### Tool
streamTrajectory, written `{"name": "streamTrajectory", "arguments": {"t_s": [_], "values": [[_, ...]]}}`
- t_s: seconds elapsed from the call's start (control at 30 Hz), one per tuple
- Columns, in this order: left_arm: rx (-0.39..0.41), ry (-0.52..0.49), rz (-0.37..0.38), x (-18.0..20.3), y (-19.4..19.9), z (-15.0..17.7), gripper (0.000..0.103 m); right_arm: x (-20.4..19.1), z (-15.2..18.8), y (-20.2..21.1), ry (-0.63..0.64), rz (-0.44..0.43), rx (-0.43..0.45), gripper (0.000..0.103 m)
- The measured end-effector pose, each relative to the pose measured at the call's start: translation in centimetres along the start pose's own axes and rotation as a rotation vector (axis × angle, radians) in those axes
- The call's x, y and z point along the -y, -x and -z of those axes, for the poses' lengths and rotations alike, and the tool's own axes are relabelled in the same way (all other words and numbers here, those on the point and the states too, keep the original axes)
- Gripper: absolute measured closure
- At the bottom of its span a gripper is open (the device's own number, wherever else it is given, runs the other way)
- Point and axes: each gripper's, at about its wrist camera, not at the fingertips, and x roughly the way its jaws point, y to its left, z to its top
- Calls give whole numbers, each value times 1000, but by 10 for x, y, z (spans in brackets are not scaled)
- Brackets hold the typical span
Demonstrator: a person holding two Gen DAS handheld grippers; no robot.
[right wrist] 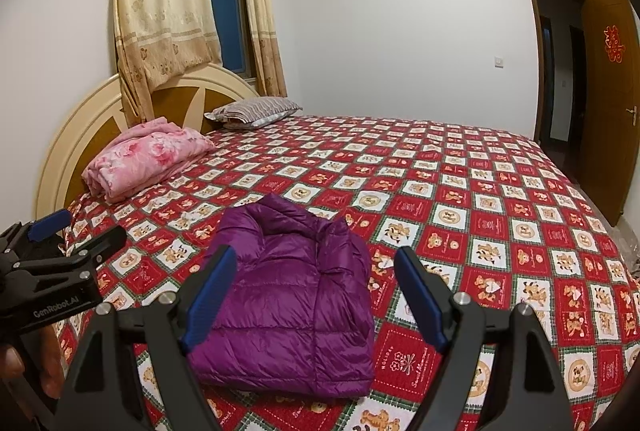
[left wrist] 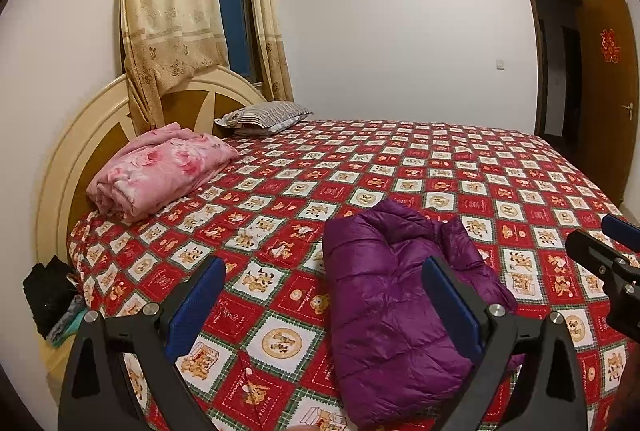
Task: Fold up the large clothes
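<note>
Jacket (right wrist: 288, 295) on bed (right wrist: 480, 191), blanket (right wrist: 148, 155) behind-left

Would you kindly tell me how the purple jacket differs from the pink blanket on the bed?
The purple jacket is plain, shiny and quilted; the pink blanket is floral and matte. The jacket lies near the foreground, just ahead of both grippers; the blanket sits far back by the headboard. The jacket lies flatter; the blanket is a thicker bundle. Both are folded and rest on the red patterned bedspread.
</note>
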Motion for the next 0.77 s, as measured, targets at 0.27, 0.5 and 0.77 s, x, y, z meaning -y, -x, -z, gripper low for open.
{"name": "streamTrajectory", "arguments": {"t_s": [0.27, 0.5, 0.77], "values": [[3, 0, -3, 0, 1, -2, 4, -4, -4, 3, 8, -2, 14, 20], [-10, -4, -6, 2, -5, -2, 4, -6, -4, 1, 11, -6, 13, 19], [19, -60, -6, 11, -4, -1, 4, -6, -4, 2, 11, -5, 13, 19]]}}
